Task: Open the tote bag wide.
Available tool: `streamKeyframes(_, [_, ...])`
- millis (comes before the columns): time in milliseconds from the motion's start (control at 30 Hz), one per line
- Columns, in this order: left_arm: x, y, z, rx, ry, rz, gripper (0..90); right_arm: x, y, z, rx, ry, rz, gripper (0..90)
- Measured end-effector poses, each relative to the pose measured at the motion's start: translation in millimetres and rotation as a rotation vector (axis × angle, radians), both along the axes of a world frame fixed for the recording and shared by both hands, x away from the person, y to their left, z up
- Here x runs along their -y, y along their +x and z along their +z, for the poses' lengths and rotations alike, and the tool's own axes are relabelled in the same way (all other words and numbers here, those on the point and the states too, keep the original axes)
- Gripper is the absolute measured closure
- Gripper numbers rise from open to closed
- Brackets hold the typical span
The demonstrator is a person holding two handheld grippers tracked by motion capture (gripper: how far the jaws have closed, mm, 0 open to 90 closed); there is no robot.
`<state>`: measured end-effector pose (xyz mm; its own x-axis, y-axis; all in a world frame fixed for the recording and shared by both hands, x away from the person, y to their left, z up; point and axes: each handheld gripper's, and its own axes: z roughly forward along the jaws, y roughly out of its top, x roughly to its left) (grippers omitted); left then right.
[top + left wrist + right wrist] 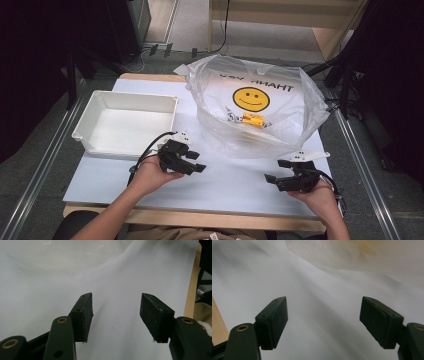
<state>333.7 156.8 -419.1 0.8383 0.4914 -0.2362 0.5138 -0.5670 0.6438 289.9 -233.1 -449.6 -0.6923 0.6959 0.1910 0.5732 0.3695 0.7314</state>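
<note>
While reaching for the plastic bag [260, 107], keeping both the left hand-held gripper [196, 162] and the right hand-held gripper [276, 171] wide and empty, approaching the rim slowly.

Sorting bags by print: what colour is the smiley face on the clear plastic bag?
Yellow, with black features, on the clear plastic bag; the high view shows it best.

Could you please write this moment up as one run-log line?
left gripper: open, empty | right gripper: open, empty | both: above the table, near the plastic bag | white bin: empty
</note>
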Motion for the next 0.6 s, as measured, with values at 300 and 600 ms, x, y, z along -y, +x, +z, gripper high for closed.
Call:
streamKeyframes(300, [-1.7, 2.5, -0.2, 0.019, 0.006, -0.01, 42.2, 2.4, -0.6, 3.1, -0.003, 0.011, -0.001, 30.2])
streamKeyframes(600, [-7.3, 2.5, 2.5, 0.034, 0.001, -0.001, 41.5, 11.7, -4.2, 5.6, 0.006, 0.019, -0.013, 31.8])
